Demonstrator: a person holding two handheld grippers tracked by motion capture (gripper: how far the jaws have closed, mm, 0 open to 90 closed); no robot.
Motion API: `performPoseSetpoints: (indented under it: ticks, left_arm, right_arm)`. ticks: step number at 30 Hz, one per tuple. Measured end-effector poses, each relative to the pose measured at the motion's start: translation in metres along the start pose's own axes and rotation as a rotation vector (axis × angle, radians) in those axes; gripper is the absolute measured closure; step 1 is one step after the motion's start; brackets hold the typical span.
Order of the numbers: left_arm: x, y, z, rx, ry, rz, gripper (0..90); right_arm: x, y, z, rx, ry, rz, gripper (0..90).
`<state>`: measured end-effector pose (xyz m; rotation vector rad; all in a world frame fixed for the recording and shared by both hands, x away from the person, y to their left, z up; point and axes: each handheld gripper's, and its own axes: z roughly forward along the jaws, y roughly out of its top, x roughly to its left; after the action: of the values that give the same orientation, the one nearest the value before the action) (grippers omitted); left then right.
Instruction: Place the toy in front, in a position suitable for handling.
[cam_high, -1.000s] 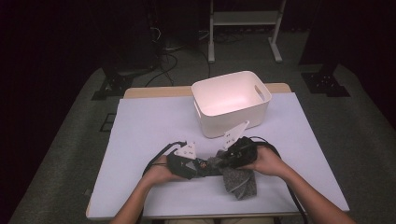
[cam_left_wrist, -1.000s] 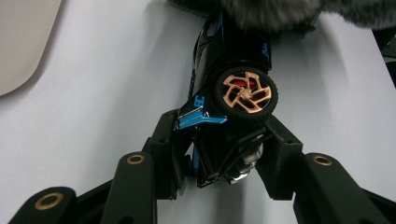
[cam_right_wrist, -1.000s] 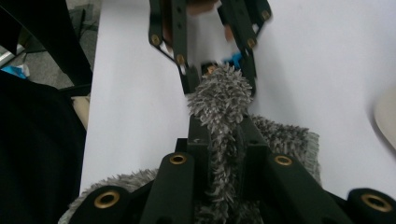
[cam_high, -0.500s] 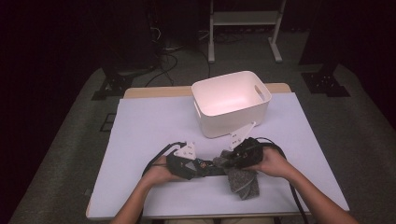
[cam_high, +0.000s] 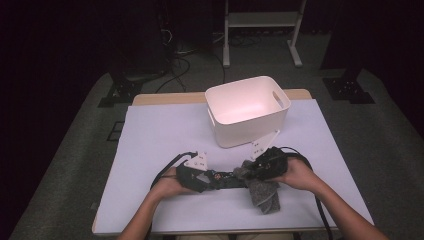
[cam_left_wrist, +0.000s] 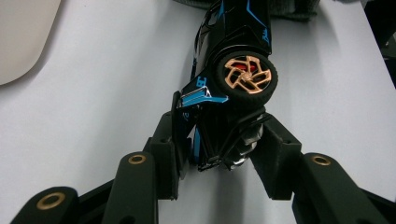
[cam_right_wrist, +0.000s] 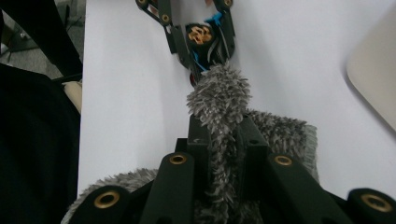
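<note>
White sheeting covered the surface (cam_high: 150, 145) where a black toy car (cam_left_wrist: 233, 56), trimmed in blue with copper-spoked wheels, lay on its side near the front edge. Its long axis ran across the surface from one hand to the other. The left gripper (cam_left_wrist: 219, 154) had its fingers clamped on one end of the hard, glossy body, a wheel just beyond the pads. At the car's other end a grey shaggy cloth (cam_right_wrist: 219, 100) met it, a tuft touching the bodywork; the right gripper (cam_right_wrist: 224, 140) had its fingers pinched shut on a fold of that soft pile, the rest trailing onto the sheeting. The cloth hand looked the one set to work along the car. Behind stood a smooth white plastic bin (cam_high: 247, 112) with handle slots, well apart.
</note>
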<state>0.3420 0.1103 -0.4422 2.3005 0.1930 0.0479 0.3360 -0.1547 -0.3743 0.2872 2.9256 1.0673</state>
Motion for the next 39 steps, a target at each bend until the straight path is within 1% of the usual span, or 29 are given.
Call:
performPoseSetpoints:
  ticks: [1,2,3,5,7,9,11,12,13,14,17,19,20,23,25,26,27,28,30,31,34,35,36,39]
  left_arm:
    - [0.0,0.0,0.0,-0.001,0.0,-0.001,56.4]
    - [0.0,0.0,0.0,0.0,0.0,-0.001,56.3]
    - [0.0,0.0,0.0,0.0,0.0,-0.001,56.3]
    - [0.0,0.0,0.001,-0.003,-0.002,-0.003,56.3]
    - [0.0,0.0,0.001,-0.007,-0.004,-0.004,56.3]
    - [0.001,-0.001,0.001,-0.014,-0.005,-0.011,56.1]
    - [0.001,-0.002,0.0,-0.016,-0.007,-0.015,55.9]
    - [0.002,-0.002,0.001,-0.017,-0.009,-0.017,55.8]
    - [0.002,-0.003,0.001,-0.014,-0.01,-0.017,54.7]
    - [0.003,-0.003,0.001,-0.011,-0.011,-0.022,54.7]
    - [0.004,-0.005,0.003,-0.007,-0.016,-0.038,51.1]
    - [0.005,-0.006,0.003,-0.008,-0.016,-0.037,50.6]
    - [0.005,-0.005,0.004,-0.014,-0.022,-0.044,50.2]
    - [0.006,-0.005,0.01,-0.013,-0.03,-0.046,48.4]
    - [0.007,-0.005,0.015,0.003,-0.033,-0.047,44.5]
    - [0.007,-0.005,0.016,-0.005,-0.032,-0.047,42.0]
    - [0.008,-0.004,0.017,-0.014,-0.039,-0.051,44.4]
    - [0.008,-0.004,0.017,-0.018,-0.039,-0.053,44.4]
    - [0.008,-0.005,0.017,-0.032,-0.057,-0.036,53.3]
    - [0.008,-0.005,0.017,-0.027,-0.062,-0.034,55.2]
    - [0.007,-0.003,0.016,-0.022,-0.066,-0.034,56.4]
    - [0.006,-0.002,0.015,-0.025,-0.063,-0.026,56.5]
    - [0.004,0.001,0.013,-0.03,-0.06,-0.009,56.7]
    - [0.001,0.007,0.007,-0.038,-0.066,0.01,58.4]
  right_arm:
    - [0.0,0.0,0.0,0.0,0.0,0.0,78.3]
    - [0.001,0.009,0.007,0.001,0.011,-0.017,78.3]
    - [0.001,0.009,0.007,0.001,0.011,-0.017,78.3]
    - [0.002,0.019,0.015,0.003,0.023,-0.036,78.3]
    - [0.003,0.027,0.023,0.016,0.031,-0.054,78.3]
    - [0.003,0.03,0.025,0.027,0.035,-0.06,78.3]
    - [0.0,0.028,0.023,0.03,0.034,-0.05,78.3]
    - [-0.002,0.025,0.021,0.034,0.026,-0.048,78.4]
    - [-0.004,0.018,0.017,0.036,0.022,-0.031,78.5]
    - [-0.004,0.018,0.017,0.036,0.022,-0.031,78.5]
    - [-0.007,0.007,0.01,0.017,0.016,-0.002,78.7]
    - [-0.007,0.005,0.008,0.014,0.014,0.001,78.7]
    - [-0.008,0.004,0.007,0.011,0.014,0.004,78.7]
    - [-0.008,0.001,0.006,0.009,0.015,0.011,78.7]
    - [-0.008,0.0,0.005,0.014,0.013,0.008,78.7]
    - [-0.008,0.0,0.004,0.016,0.013,0.012,78.7]
    - [-0.008,0.0,0.005,0.015,0.013,0.012,78.7]
    - [-0.007,0.0,0.005,0.016,0.016,0.012,78.7]
    - [-0.007,0.001,0.005,0.021,0.015,0.01,78.7]
    - [-0.007,0.001,0.005,0.023,0.015,0.01,78.7]
    - [-0.006,0.001,0.005,0.022,0.022,0.012,78.6]
    - [-0.006,0.001,0.004,0.023,0.02,0.01,78.6]
    - [-0.006,0.001,0.004,0.017,0.019,0.011,78.6]
    - [-0.004,-0.001,0.0,-0.004,0.02,0.012,78.6]
